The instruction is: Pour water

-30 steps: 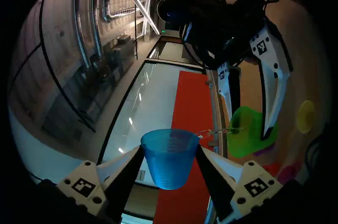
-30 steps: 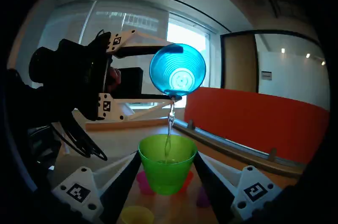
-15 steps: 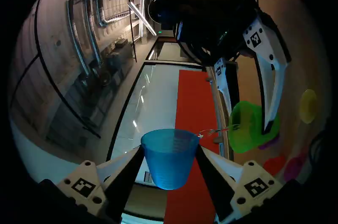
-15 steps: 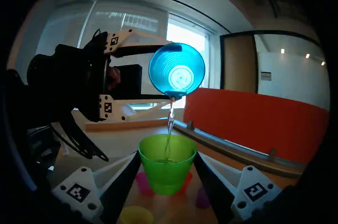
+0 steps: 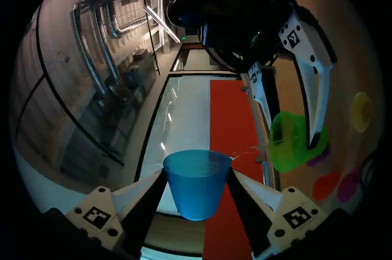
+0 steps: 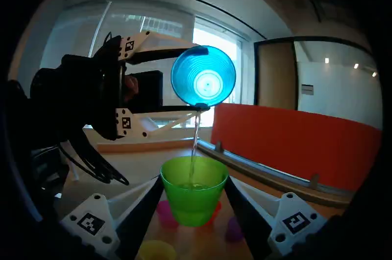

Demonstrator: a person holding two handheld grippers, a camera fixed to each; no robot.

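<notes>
My left gripper (image 5: 197, 186) is shut on a blue cup (image 5: 197, 182), which is tipped onto its side. In the right gripper view that blue cup (image 6: 203, 76) hangs high with its mouth facing the camera, and a thin stream of water (image 6: 194, 140) falls from its lower rim. The stream lands in a green cup (image 6: 194, 189) that stands upright with my right gripper (image 6: 194, 196) shut on it. In the left gripper view the green cup (image 5: 290, 140) sits to the right between the right gripper's white fingers (image 5: 313, 78).
A wooden table (image 6: 147, 162) lies below, with small pink (image 6: 165, 210), purple (image 6: 234, 230) and yellow cups (image 6: 156, 249) on it. An orange partition (image 6: 304, 142) runs along the table's far edge. The hand and dark body of the left gripper (image 6: 83, 98) fill the left side.
The blue cup has tipped further and risen slightly, so its mouth faces the right camera more squarely. Water keeps streaming into the green cup.
</notes>
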